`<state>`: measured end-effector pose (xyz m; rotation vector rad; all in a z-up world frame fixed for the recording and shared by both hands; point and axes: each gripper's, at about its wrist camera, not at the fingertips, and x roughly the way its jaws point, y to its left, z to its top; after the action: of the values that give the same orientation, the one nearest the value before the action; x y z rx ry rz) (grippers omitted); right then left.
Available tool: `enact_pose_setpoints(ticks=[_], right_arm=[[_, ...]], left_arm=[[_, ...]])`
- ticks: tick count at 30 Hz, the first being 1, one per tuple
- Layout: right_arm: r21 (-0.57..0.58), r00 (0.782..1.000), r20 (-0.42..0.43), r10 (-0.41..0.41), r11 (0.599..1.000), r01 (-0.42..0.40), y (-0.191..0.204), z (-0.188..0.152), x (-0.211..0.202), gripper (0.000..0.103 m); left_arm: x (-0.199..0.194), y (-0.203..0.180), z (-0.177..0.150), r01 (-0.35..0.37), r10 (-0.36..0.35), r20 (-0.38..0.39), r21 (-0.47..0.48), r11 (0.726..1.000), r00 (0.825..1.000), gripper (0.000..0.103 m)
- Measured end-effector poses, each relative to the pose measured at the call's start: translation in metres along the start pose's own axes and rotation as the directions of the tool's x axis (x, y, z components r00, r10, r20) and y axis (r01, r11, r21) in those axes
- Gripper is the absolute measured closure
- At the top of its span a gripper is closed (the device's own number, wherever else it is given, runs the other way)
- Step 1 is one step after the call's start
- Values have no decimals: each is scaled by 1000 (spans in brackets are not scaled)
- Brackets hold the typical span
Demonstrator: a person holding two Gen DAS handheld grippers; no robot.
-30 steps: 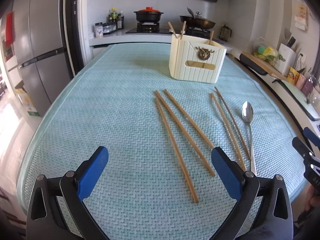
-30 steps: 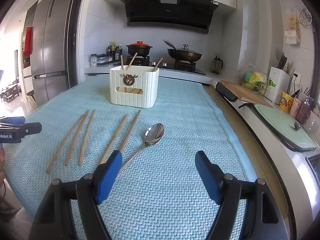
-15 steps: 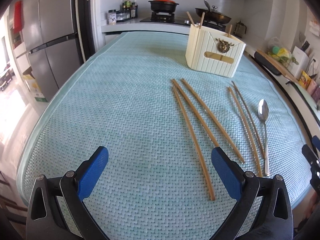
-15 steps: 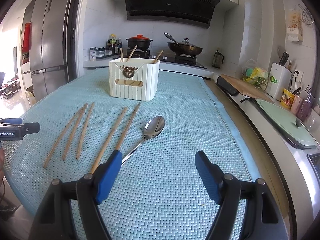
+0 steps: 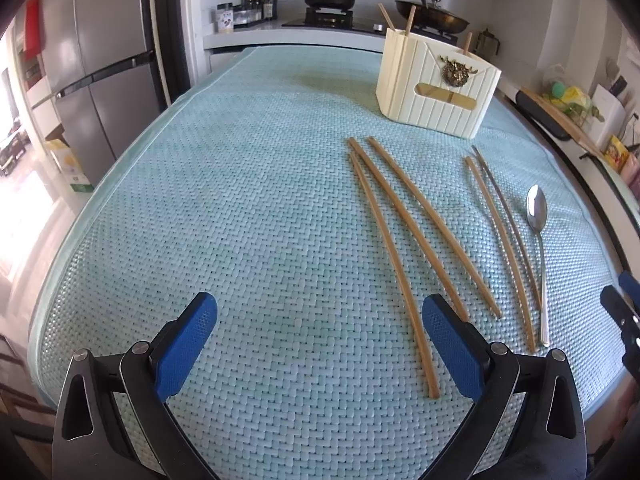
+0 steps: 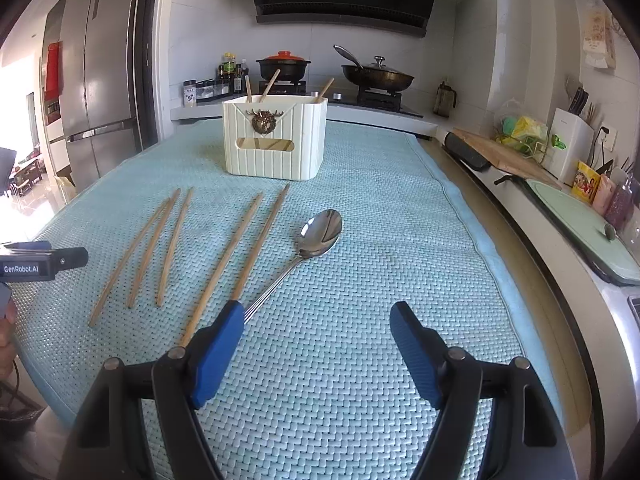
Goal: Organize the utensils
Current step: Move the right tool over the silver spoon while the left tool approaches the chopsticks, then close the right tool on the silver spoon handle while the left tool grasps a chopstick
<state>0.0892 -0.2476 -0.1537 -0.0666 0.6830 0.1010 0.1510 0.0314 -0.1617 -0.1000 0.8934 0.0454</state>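
Both grippers empty, jaws wide: left gripper (image 5: 320,344) by the three chopsticks (image 5: 404,224), right gripper (image 6: 316,344) beside the spoon (image 6: 316,236). All lie flat on the tabletop mat (image 5: 240,200), short of the holder (image 6: 276,140). Risk: thin sticks roll or two get pinched together.

the spoon (image 6: 320,232) handle's near end hides behind a blue fingertip (image 6: 218,344); chopsticks (image 6: 260,88) vanish inside the holder (image 6: 276,148).
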Motion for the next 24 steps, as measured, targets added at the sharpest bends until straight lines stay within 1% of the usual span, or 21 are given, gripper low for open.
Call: enact_pose_setpoints(ticks=[2, 3, 4, 5, 6, 8, 9, 12, 14, 15, 16, 18, 22, 24], right_arm=[[34, 999, -29, 25, 999, -24, -2, 6, 9, 26], [51, 998, -44, 41, 998, -39, -3, 8, 14, 30], [69, 996, -60, 61, 996, -57, -4, 11, 20, 41], [88, 993, -84, 80, 993, -72, -4, 14, 27, 46], [108, 989, -111, 100, 990, -88, -4, 17, 37, 54], [142, 980, -143, 141, 982, -121, -3, 23, 55, 56], [142, 979, -148, 142, 982, -121, -1, 26, 63, 56], [85, 975, -197, 103, 992, -88, 12, 32, 91, 56], [25, 970, -237, 51, 999, -46, 23, 32, 106, 63], [14, 969, -244, 31, 1000, -28, 25, 31, 109, 71], [10, 973, -230, 16, 1000, -14, 27, 31, 108, 72], [5, 973, -231, -2, 1000, 3, 28, 28, 107, 75], [12, 970, -239, -35, 999, 39, 23, 24, 102, 75], [28, 970, -241, -36, 999, 44, 18, 22, 98, 75]], left_arm=[[-2, 1, 1, 1, -1, 5, -4, 1000, 1000, 1], [-2, 1, 1, 2, -2, 8, -6, 1000, 1000, 1], [-3, 2, 1, 1, -1, 11, -6, 1000, 1000, 1], [-4, 2, 1, 0, 0, 12, -7, 1000, 1000, 1], [-4, 2, 1, 0, 0, 13, -8, 1000, 1000, 1], [-3, 3, 1, -2, 2, 10, -10, 1000, 1000, 1], [-3, 3, 1, -3, 3, 8, -12, 1000, 1000, 1], [-2, 5, 2, -5, 5, 4, -16, 1000, 1000, 1], [-3, 5, 2, -12, 12, 5, -11, 1000, 1000, 1], [-3, 5, 3, -15, 15, 7, -8, 1000, 1000, 1], [-3, 6, 4, -17, 17, 8, -6, 1000, 1000, 1], [0, 5, 7, -15, 15, 1, -3, 1000, 1000, 1], [17, -2, 20, 27, -27, -41, -1, 1000, 999, 1], [27, -6, 28, 39, -39, -55, -4, 999, 998, 1]])
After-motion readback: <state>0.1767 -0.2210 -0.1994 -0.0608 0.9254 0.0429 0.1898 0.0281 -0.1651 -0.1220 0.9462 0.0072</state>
